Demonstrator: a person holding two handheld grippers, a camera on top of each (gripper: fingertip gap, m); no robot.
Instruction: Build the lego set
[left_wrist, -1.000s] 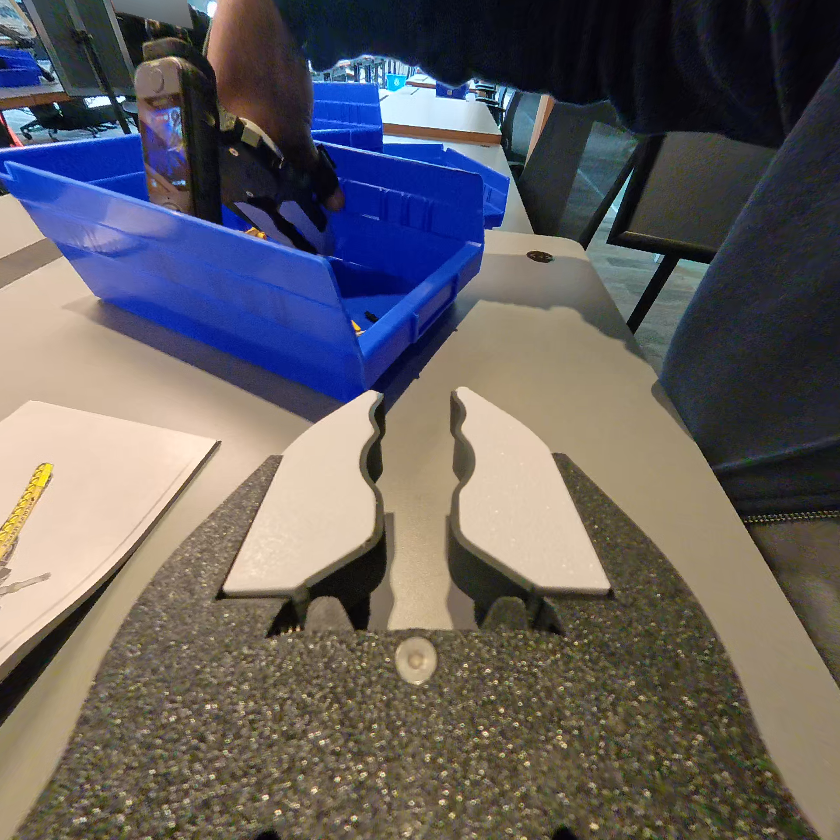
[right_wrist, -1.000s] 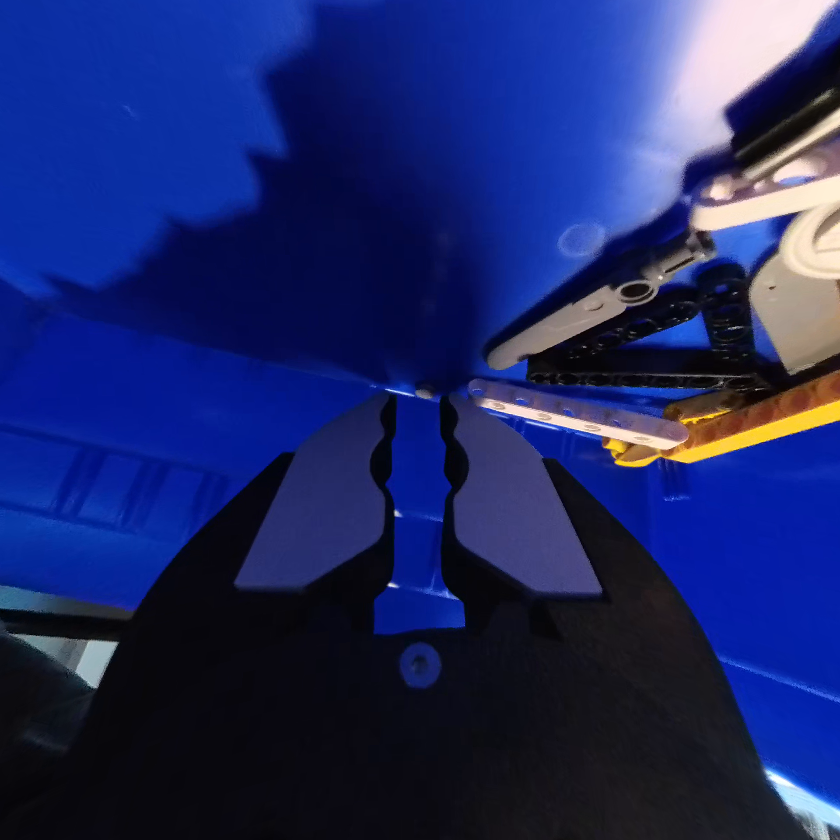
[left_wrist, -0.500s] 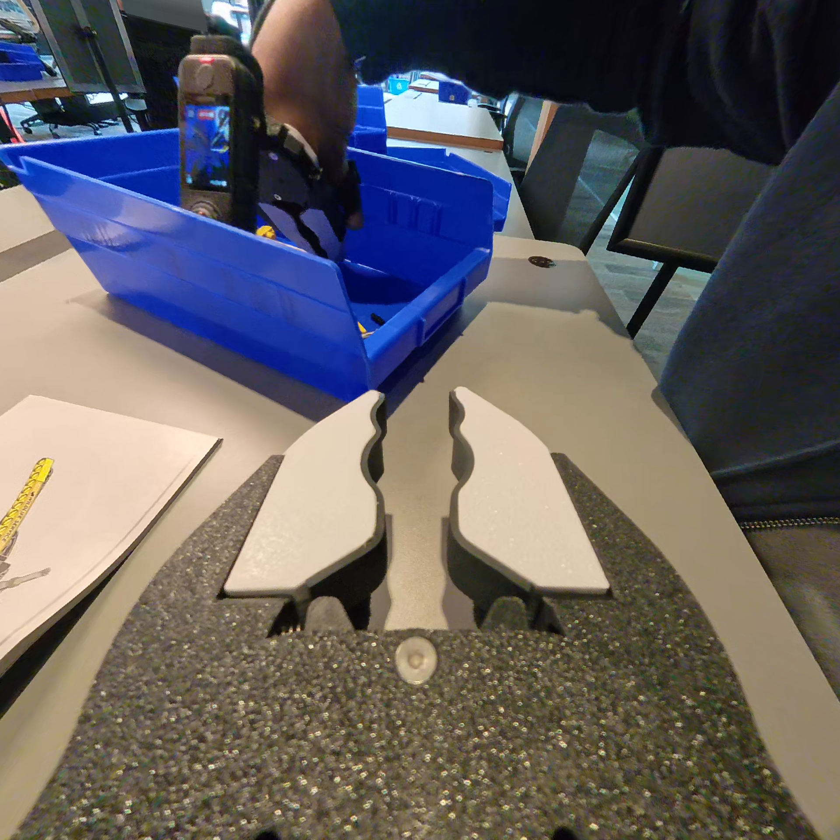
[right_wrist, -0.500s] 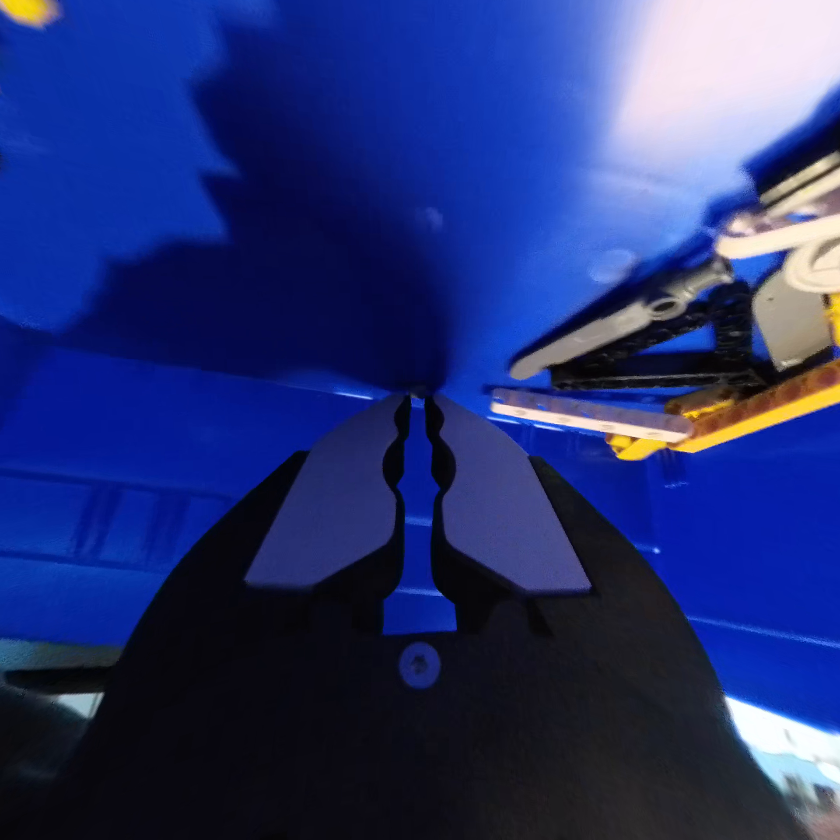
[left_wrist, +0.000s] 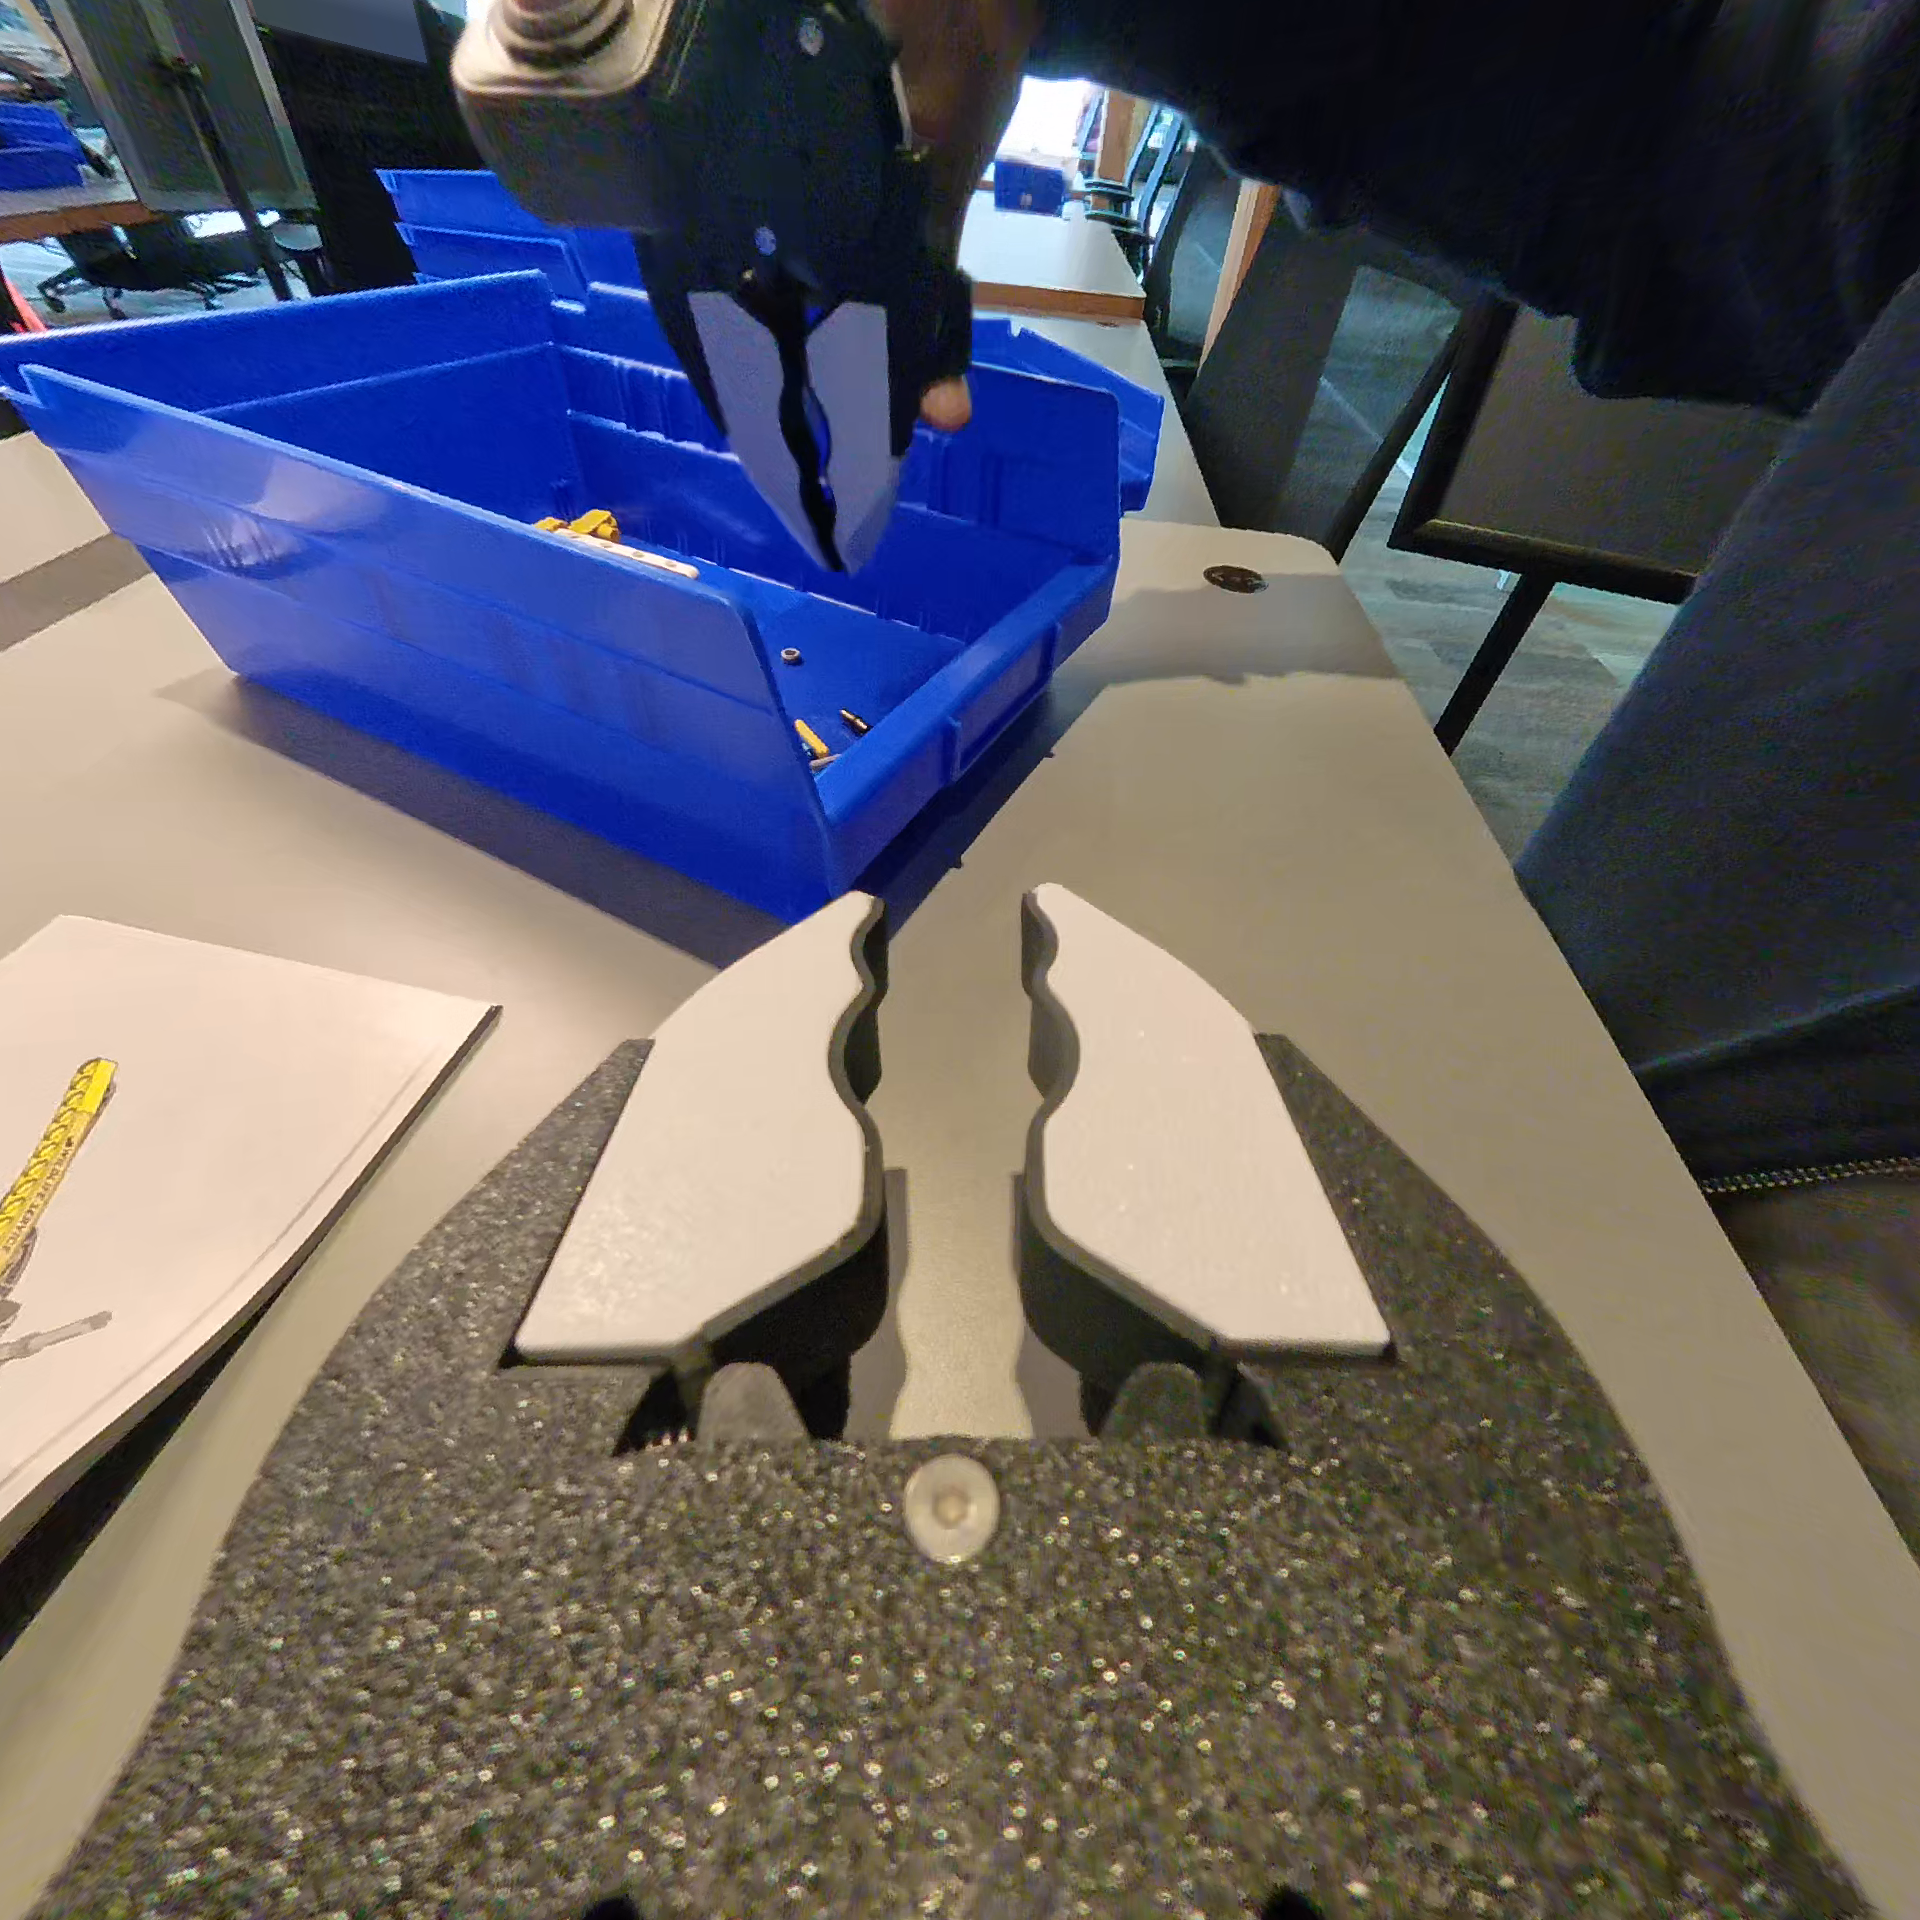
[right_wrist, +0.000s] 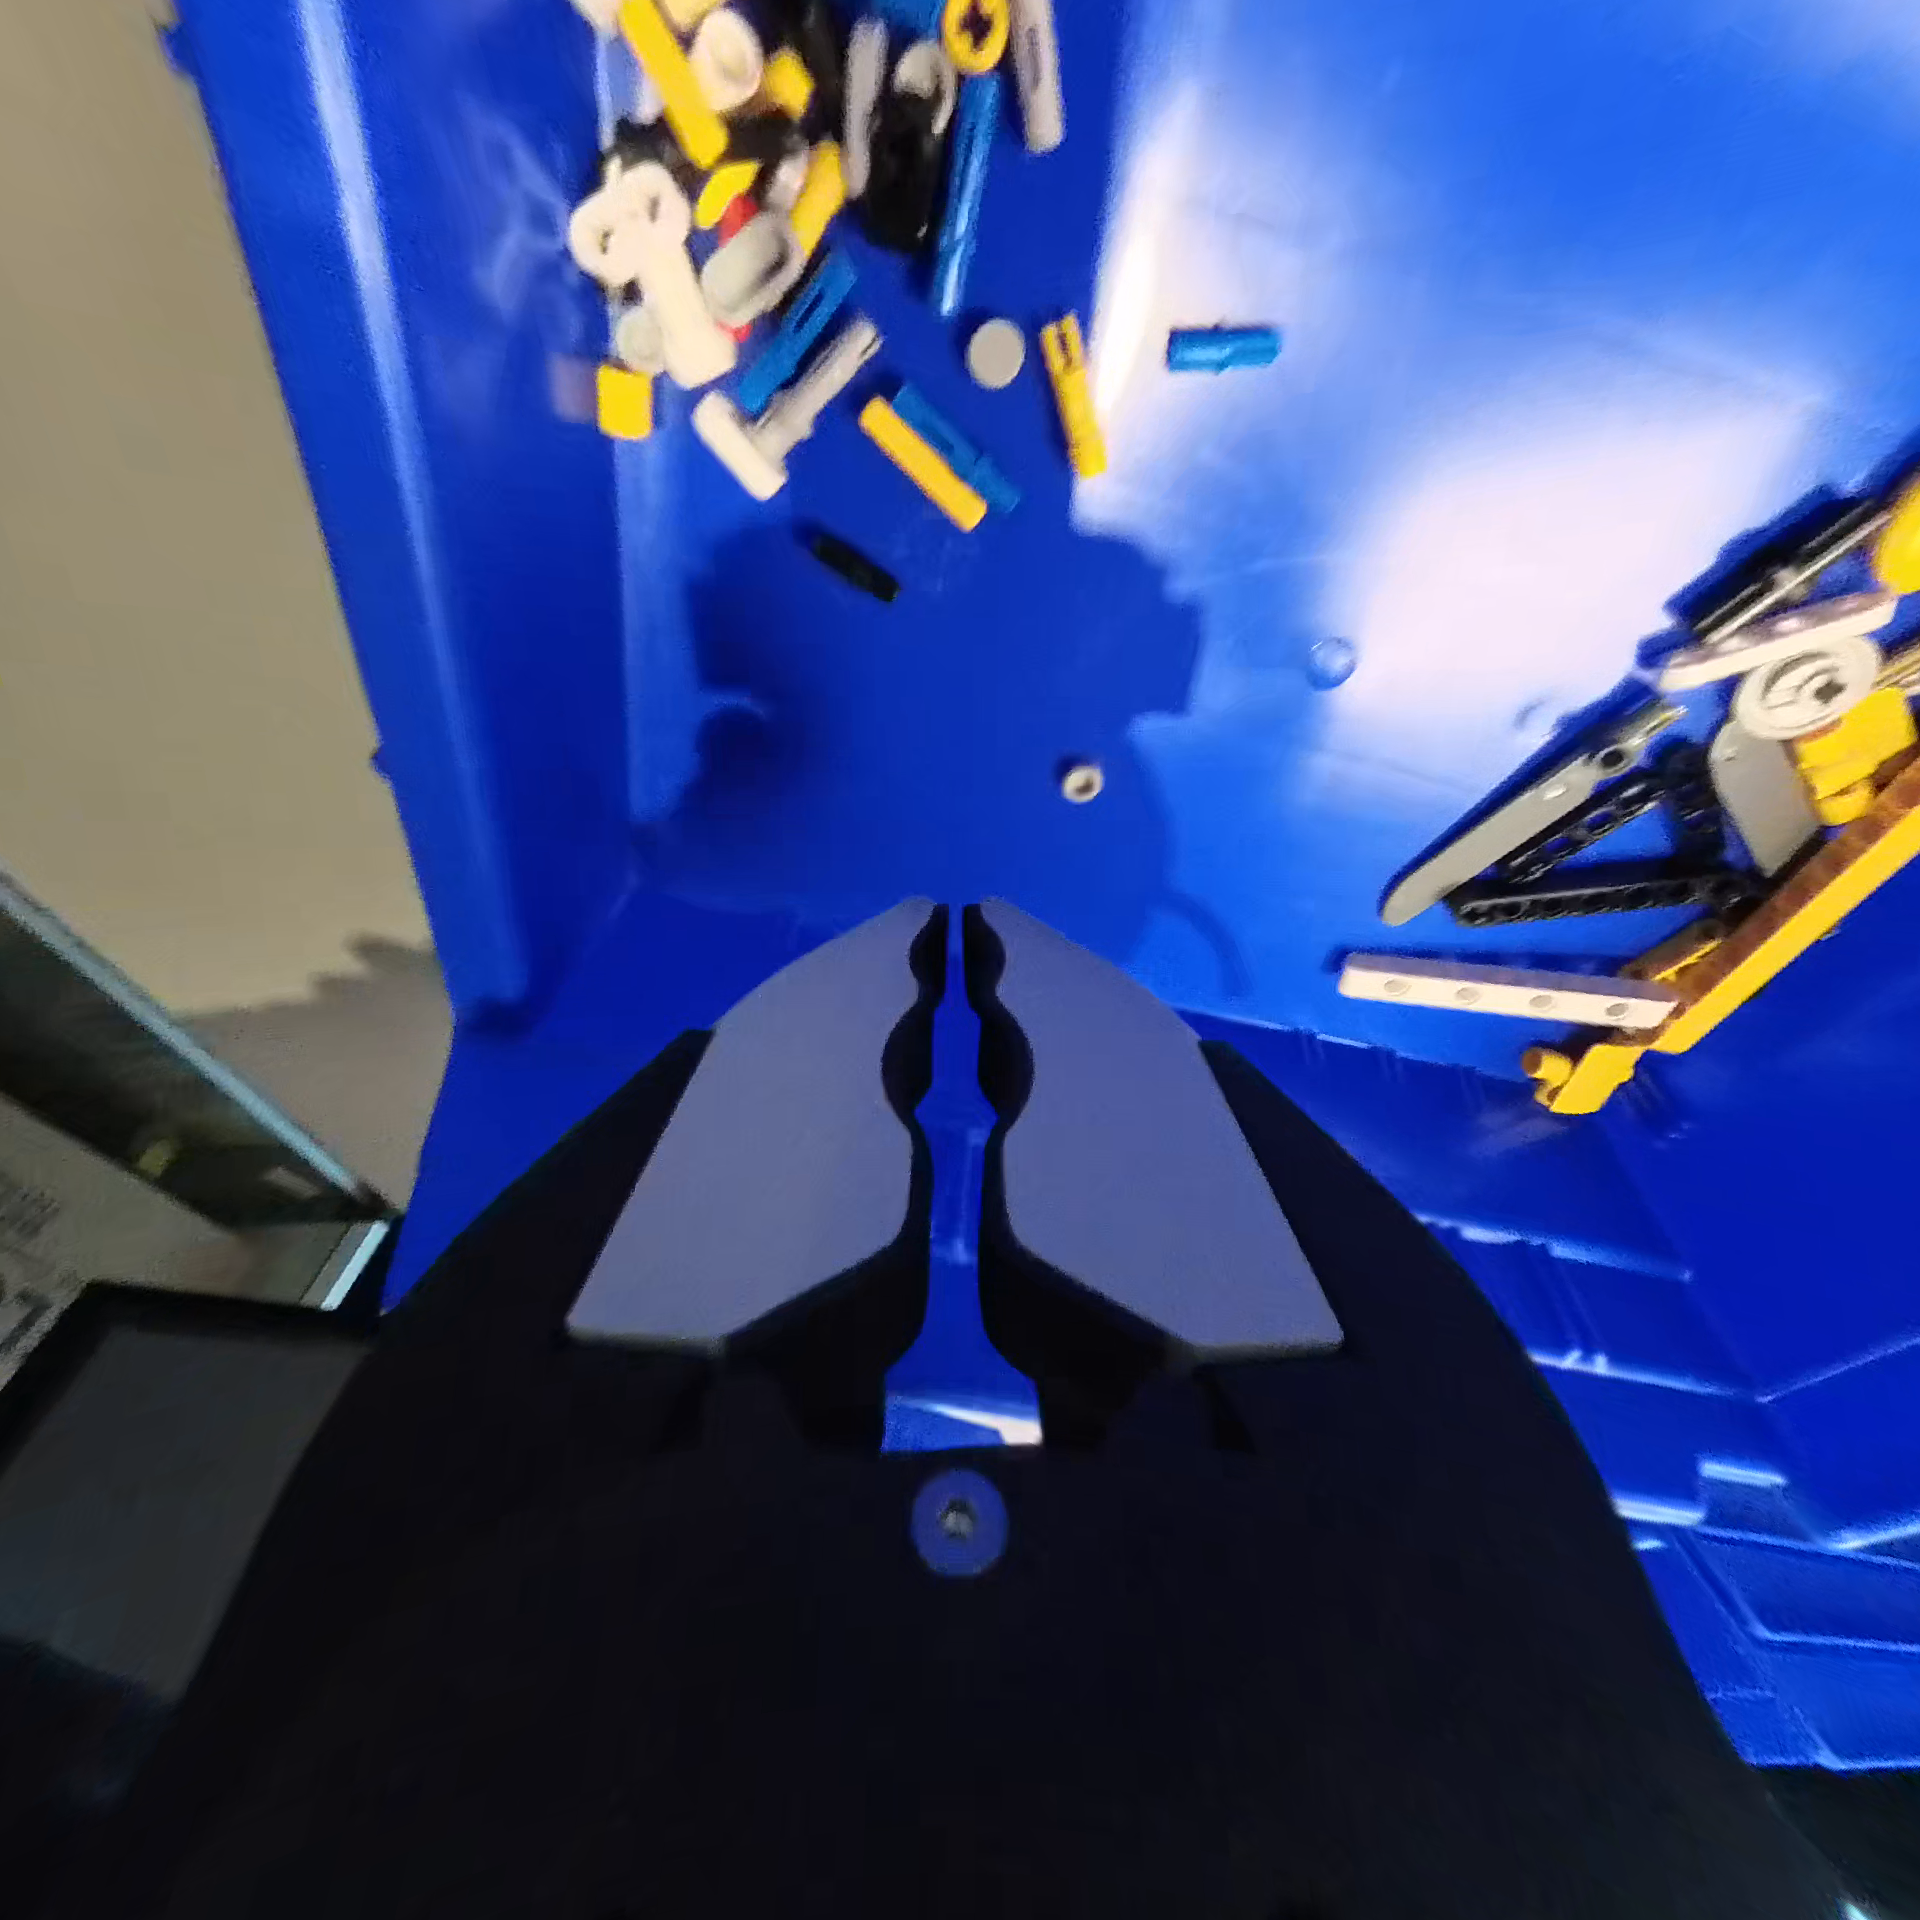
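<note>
A blue bin (left_wrist: 416, 540) stands on the grey table ahead of my left gripper (left_wrist: 951, 904), which is open and empty just above the table. My right gripper (right_wrist: 954, 909) is shut with nothing visible between its tips and hangs above the bin floor (right_wrist: 1403, 364); it also shows in the left wrist view (left_wrist: 842, 566), pointing down into the bin. Below it lies a small grey round piece (right_wrist: 1081, 779). A pile of loose yellow, blue, white and black pieces (right_wrist: 748, 239) lies at the far end. A partly built yellow and black assembly (right_wrist: 1662, 883) lies to the right.
A white instruction sheet (left_wrist: 208, 1091) lies on the table at the left. A person's dark-clothed body (left_wrist: 1714, 831) stands at the table's right edge. More blue bins (left_wrist: 468, 229) and chairs are behind. One gripper's finger ends stand about 20 cm off the other's. To reach the small grey round piece (right_wrist: 1081, 779) in a straight line is about 4 cm for my right fingers, about 20 cm for my left.
My right gripper has closed fully and risen from the bin floor to above it. The small grey piece stays on the floor. My left gripper has not moved.
</note>
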